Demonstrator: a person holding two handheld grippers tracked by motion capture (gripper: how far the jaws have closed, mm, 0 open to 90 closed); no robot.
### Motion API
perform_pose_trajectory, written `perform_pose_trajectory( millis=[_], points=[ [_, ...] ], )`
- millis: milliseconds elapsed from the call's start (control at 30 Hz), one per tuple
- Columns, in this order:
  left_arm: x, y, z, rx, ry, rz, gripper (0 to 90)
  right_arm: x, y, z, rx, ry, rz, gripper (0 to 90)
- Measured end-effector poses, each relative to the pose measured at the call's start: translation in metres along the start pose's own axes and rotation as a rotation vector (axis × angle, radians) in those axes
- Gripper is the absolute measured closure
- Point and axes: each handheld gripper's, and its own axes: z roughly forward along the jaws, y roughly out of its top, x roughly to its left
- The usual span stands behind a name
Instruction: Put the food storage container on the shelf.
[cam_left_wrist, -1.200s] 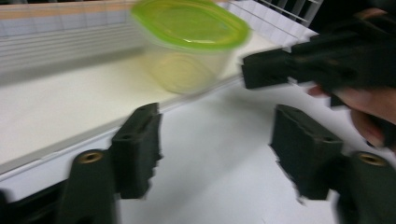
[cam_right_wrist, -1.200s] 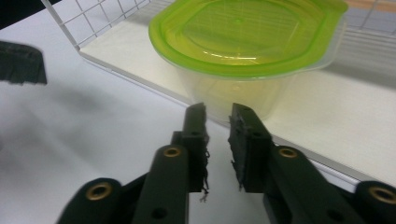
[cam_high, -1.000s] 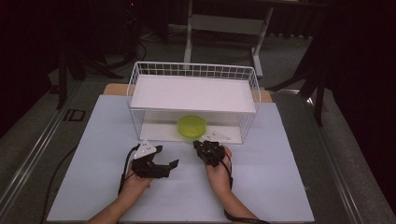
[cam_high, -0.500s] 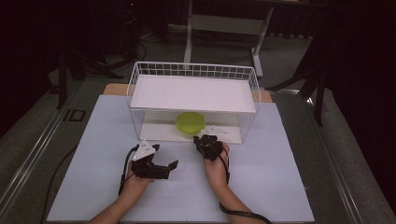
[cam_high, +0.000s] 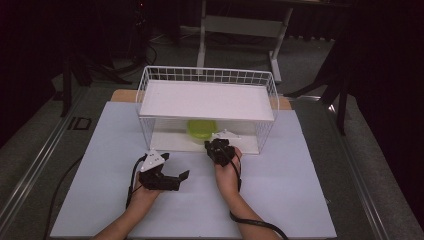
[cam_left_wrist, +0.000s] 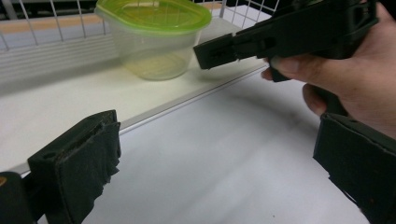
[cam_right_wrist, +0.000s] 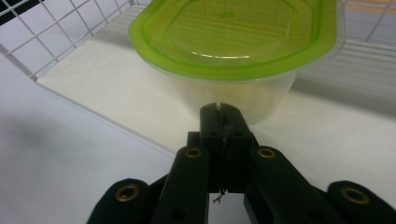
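My right gripper (cam_high: 218, 145) is the nearer one: it sits at the open front edge of the wire rack (cam_high: 270, 85), its jaws pressed together with nothing between them, and the container with the green lid (cam_right_wrist: 233, 51) lies straight ahead of the tips, just beyond them on the rack's lower shelf (cam_right_wrist: 116, 93). I cannot tell whether the tips touch its clear wall. The tub stands upright near the front edge of that shelf, about midway along, under the upper shelf (cam_high: 207, 100). Its lid looks longer across my line of approach than along it, so I judge I must spread the jaws wide to take it. My left gripper (cam_high: 172, 177) rests on the white mat (cam_high: 300, 200), jaws apart and empty, off to the side and farther from the tub
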Motion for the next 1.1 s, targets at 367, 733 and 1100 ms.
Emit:
perform_pose_trajectory(
  millis=[367, 733, 1100],
  points=[
    [0.005, -0.002, 0.000, -0.007, -0.005, 0.003, 1.6, 0.000, 0.005, 0.010, 0.000, -0.026, 0.012, 87.7],
    [0.007, 0.000, -0.002, -0.020, -0.030, -0.005, 1.6, 0.000, -0.004, -0.001, 0.023, 0.007, -0.008, 85.1],
    [0.002, 0.007, -0.008, -0.012, -0.049, -0.003, 1.6, 0.005, -0.017, -0.028, 0.027, 0.076, -0.037, 57.0]
  ],
)
